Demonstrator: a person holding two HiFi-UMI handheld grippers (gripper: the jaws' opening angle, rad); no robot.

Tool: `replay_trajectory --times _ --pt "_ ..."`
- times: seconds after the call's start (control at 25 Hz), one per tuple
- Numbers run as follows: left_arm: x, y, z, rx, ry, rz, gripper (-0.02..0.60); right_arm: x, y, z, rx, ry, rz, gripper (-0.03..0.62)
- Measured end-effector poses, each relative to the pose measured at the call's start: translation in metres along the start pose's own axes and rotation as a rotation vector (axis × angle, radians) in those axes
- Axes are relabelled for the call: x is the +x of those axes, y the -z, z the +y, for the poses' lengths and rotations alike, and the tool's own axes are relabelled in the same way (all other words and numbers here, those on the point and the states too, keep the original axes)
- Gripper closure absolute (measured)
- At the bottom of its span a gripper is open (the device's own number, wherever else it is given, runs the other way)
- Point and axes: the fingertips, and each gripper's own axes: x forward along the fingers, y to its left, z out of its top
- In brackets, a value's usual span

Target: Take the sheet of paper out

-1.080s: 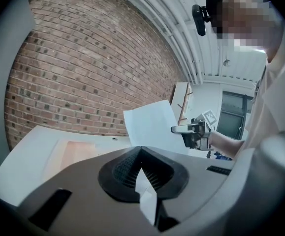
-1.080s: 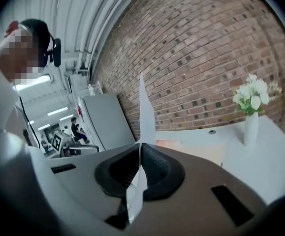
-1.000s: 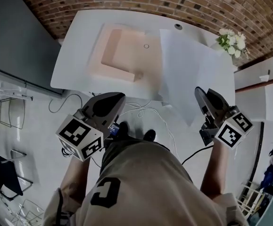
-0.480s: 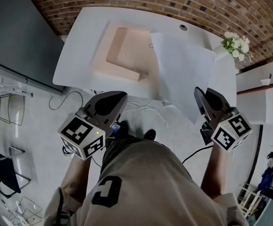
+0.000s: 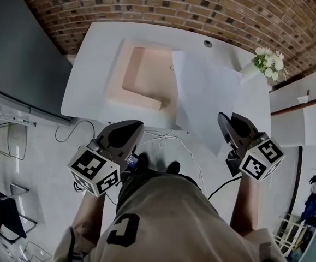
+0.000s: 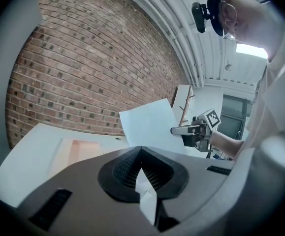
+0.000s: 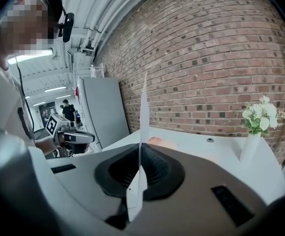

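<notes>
White sheet of paper point(image 5: 204, 97), aloft, corner pinched in right tongs point(image 5: 223, 119)

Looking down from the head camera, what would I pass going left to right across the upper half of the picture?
Grey cabinet → peach tray → sheet of paper → white flowers.

Bare surface point(image 5: 89, 70) at the left
The sheet of paper point(image 5: 204, 100) hangs over the right half; flowers point(image 5: 268, 61) stand in the far right corner.
</notes>
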Motion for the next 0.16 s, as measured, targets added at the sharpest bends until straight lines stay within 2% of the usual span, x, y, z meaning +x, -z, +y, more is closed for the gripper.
replay_trajectory --times 0.16 --pt "-0.0001 -0.0043 0.0097 -0.006 0.006 0.002 0.568 0.0098 -0.0028 -0.0006 0.032 -0.005 0.0 0.571"
